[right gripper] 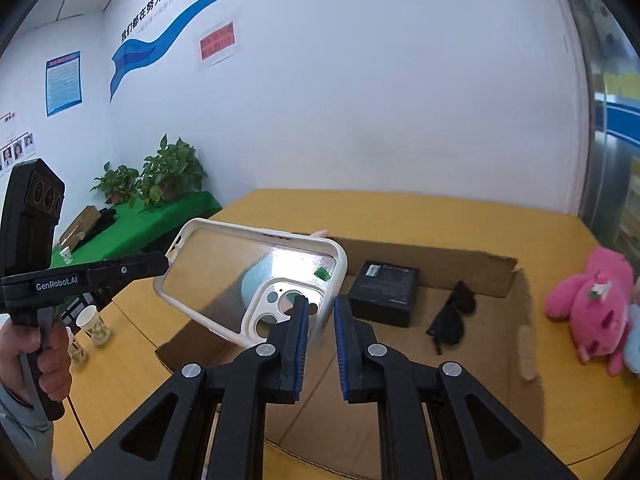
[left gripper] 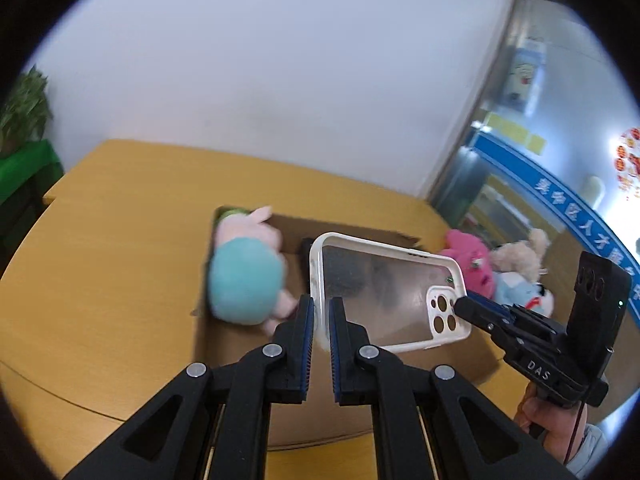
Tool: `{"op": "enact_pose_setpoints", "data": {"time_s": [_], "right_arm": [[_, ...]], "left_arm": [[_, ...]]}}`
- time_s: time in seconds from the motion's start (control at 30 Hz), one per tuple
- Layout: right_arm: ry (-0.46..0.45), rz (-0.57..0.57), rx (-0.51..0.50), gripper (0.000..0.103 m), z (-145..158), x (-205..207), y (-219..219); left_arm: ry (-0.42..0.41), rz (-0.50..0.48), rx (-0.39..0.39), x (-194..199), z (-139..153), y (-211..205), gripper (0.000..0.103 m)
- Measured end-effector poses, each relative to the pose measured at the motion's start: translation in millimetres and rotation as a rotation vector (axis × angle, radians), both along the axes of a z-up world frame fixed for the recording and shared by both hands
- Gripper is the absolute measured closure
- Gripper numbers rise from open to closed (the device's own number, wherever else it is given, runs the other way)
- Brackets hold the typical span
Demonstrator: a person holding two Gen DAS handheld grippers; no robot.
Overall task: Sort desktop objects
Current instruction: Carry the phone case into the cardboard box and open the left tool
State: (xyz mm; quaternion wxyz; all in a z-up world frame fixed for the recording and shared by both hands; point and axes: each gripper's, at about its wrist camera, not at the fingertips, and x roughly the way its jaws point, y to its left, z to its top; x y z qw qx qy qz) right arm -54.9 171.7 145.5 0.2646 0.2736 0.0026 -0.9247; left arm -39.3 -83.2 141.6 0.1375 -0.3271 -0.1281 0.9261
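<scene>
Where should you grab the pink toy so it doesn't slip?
Grab the pink toy round its fat middle, coming down from above. It lies on the table with its soft body facing up, and a blue toy crowds its right side, so sideways is harder.

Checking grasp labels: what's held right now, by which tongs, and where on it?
The phone case, over the box. Left tongs pinch the rim at its plain end; right tongs pinch the rim at the camera-cutout end.
</scene>
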Motion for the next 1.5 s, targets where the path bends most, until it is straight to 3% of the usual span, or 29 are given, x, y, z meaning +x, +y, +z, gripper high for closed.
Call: {"op": "enact_pose_setpoints", "data": {"time_s": [0.1, 0.3, 0.5, 0.73, 0.97, 1.03, 1.1, 1.2, 1.23, 1.27, 1.3, 1.33, 1.4, 1.5], "right_arm": [[-0.092, 0.025, -0.008, 0.088, -33, -25, -28], [-0.274, 0.025, -0.008, 0.088, -100, -50, -41], [-0.429, 0.049, 0.034, 0.087, -139, -70, -46], [-0.517, 0.062, 0.095, 0.082, -155, -72, -61], [-0.547, 0.062, 0.121, 0.081, -165, -69, -64], [-0.543, 0.067, 0.122, 0.077, -162, -68, -64], [-0.530, 0.076, 0.112, 0.066, -155, -61, -62], [-0.418, 0.047, 0.092, 0.048, -123, -39, -51], [-0.344, 0.031, 0.084, 0.035, -105, -24, -44], [-0.282, 0.009, 0.087, 0.018, -92, -11, -37], [-0.226, -0.016, 0.092, 0.012, -80, 2, -30], [-0.145, -0.062, 0.102, 0.003, -66, 20, -19], [-0.076, -0.109, 0.107, 0.000, -53, 37, -7], [-0.046, -0.182, 0.115, 0.000, -44, 57, 13]], "left_arm": [[-0.082, 0.029, -0.026, -20, -26, -14, 0.097], [-0.240, 0.010, -0.107, -49, -79, -16, 0.097], [-0.343, 0.012, -0.234, -55, -101, -5, 0.097], [-0.434, 0.016, -0.417, -57, -114, 10, 0.097], [-0.461, 0.029, -0.487, -55, -117, 14, 0.096], [-0.462, 0.034, -0.462, -53, -114, 11, 0.096], [-0.429, 0.051, -0.438, -47, -103, 9, 0.096], [-0.306, 0.057, -0.385, -31, -75, 14, 0.091], [-0.246, 0.060, -0.351, -19, -61, 15, 0.080], [-0.180, 0.064, -0.319, -6, -47, 16, 0.061], [-0.100, 0.071, -0.296, 10, -32, 20, 0.048], [-0.018, 0.079, -0.283, 25, -19, 26, 0.025], [0.160, 0.087, -0.277, 58, 1, 44, 0.019], [0.279, 0.059, -0.283, 84, 11, 74, 0.019]]}}
